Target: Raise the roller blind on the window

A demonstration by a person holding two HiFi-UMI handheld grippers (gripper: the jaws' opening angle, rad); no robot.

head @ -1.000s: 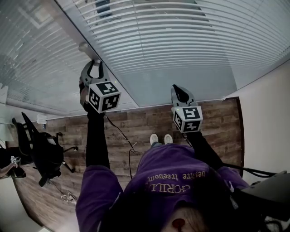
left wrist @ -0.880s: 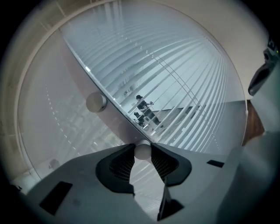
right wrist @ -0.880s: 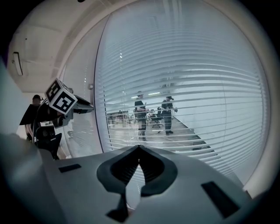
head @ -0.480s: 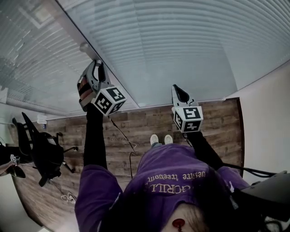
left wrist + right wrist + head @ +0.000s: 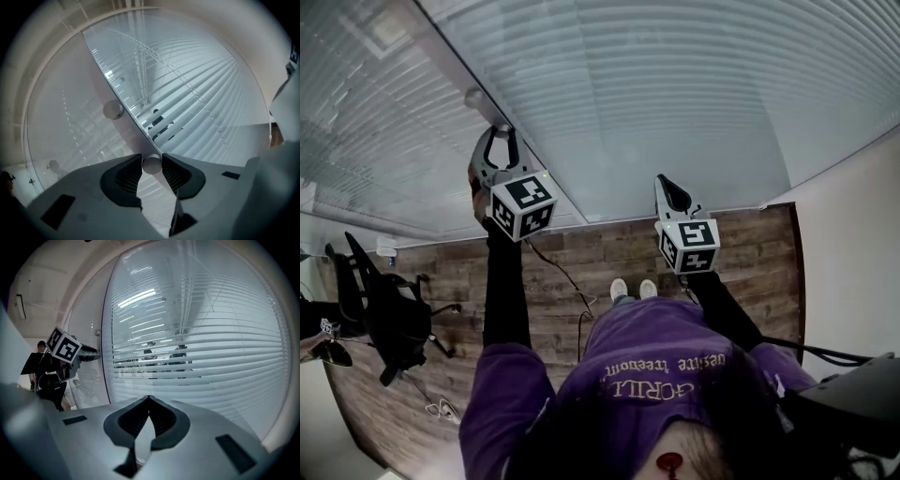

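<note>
Left gripper [image 5: 151, 161] fingers pinch the small round knob [image 5: 151, 167] at the roller blind's [image 5: 201, 362] left edge, with the blind lowered, far ahead. Right gripper [image 5: 149, 398] fingers clenched, empty. The knob looks rigid, smooth, probably slippery: grip its sides firmly.

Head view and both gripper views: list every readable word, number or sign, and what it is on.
"desire freedom": upside down on the shirt.
"GORILL": same shirt, next line; the rest is not readable.
Left cube and right cube: marker patterns only, no words.
Gripper views: no text.
</note>
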